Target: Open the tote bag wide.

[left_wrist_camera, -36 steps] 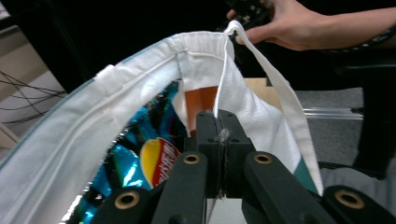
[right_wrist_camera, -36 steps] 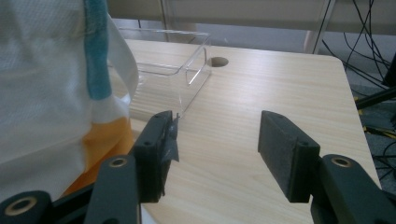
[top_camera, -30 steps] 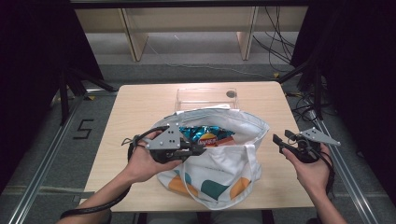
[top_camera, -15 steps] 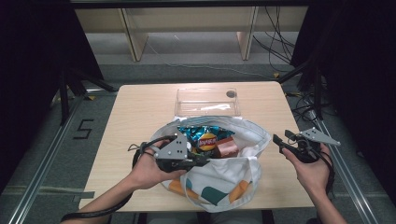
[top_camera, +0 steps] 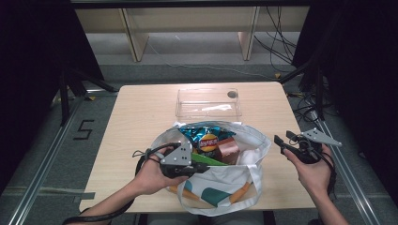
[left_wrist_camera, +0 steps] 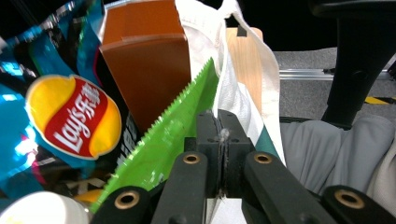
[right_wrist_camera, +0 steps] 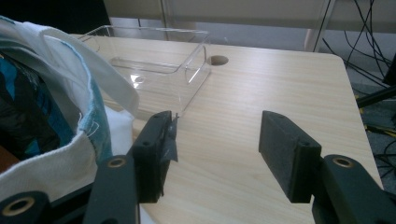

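Left gripper (top_camera: 195, 168) sits at the near rim of the tote bag (top_camera: 220, 187) on the desk (top_camera: 141, 117), jaws pressed together; in the left gripper view the white bag fabric (left_wrist_camera: 233, 88) and the edge of a green packet (left_wrist_camera: 173, 140) lie right at the tips, looks like the cloth rim is pinched, can't tell if the green packet is caught too. Bag lies at the near middle of the desk, mouth open toward the far side, with a blue Lay's chip bag (top_camera: 206, 138), a brown box (top_camera: 228, 151) and the green packet inside. Right gripper (top_camera: 287, 143) hovers off the bag's right side, jaws apart, nothing between them; in its own view only bare desk lies between the pads, and a clear plastic tray (right_wrist_camera: 154, 60) sits beyond, well apart. Risks, judged: thin grip on the floppy fabric could slip if the left hand pulls, and the bag mouth would collapse over the snacks. If the green packet is pinched with the cloth, lifting would drag it out or tear its serrated edge. The right jaws going in for a snack could snag the bag strap (top_camera: 253, 185) or crush the chips. The bag could also slide toward the near desk edge.
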